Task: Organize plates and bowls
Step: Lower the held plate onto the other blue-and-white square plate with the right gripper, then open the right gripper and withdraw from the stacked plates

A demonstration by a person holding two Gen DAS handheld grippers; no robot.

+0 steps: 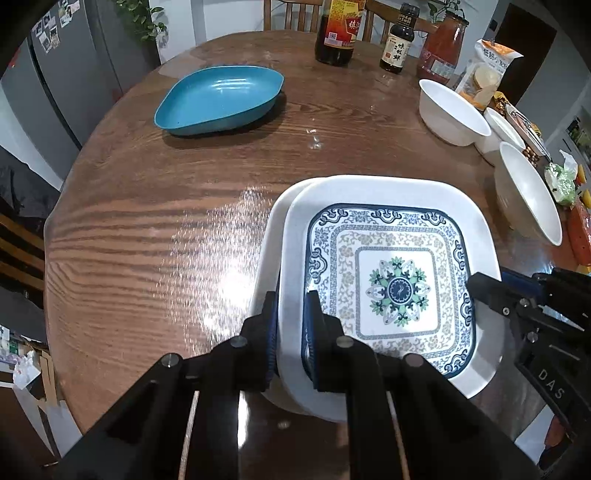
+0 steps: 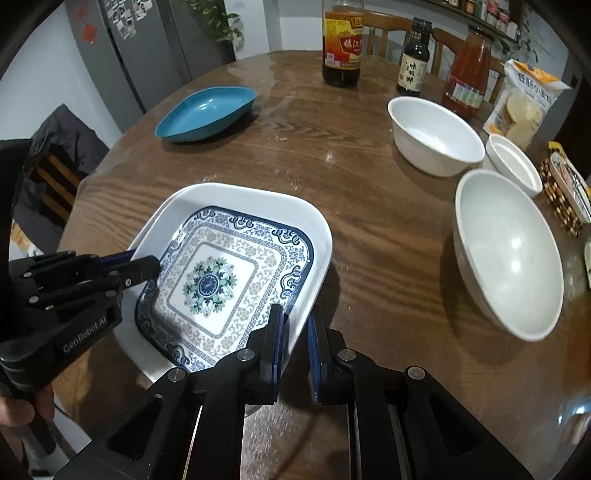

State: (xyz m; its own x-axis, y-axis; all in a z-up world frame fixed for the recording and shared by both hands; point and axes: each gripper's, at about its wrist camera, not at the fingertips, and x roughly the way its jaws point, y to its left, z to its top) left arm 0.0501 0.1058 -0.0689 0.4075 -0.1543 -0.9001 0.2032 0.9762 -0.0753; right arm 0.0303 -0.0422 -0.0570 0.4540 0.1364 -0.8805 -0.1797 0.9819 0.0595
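Left wrist view: the left tool (image 1: 291, 332) is clenched on the near left rim of the patterned plate (image 1: 395, 288), one pad outside, one inside. That plate sits on a plain white plate (image 1: 275, 221) whose edge shows at the left, on the tabletop (image 1: 147, 221). The right tool (image 1: 476, 286) grips the patterned plate's right rim. A blue dish (image 1: 219, 99) lies far left; three white bowls (image 1: 450, 110) stand far right, near bottles (image 1: 334, 31). Right wrist view: the right tool (image 2: 295, 347) is clenched on the patterned plate's (image 2: 218, 280) near right rim, while the left tool (image 2: 147, 267) holds its left rim. A big bowl (image 2: 509, 254) sits right, the blue dish (image 2: 205, 112) far left.
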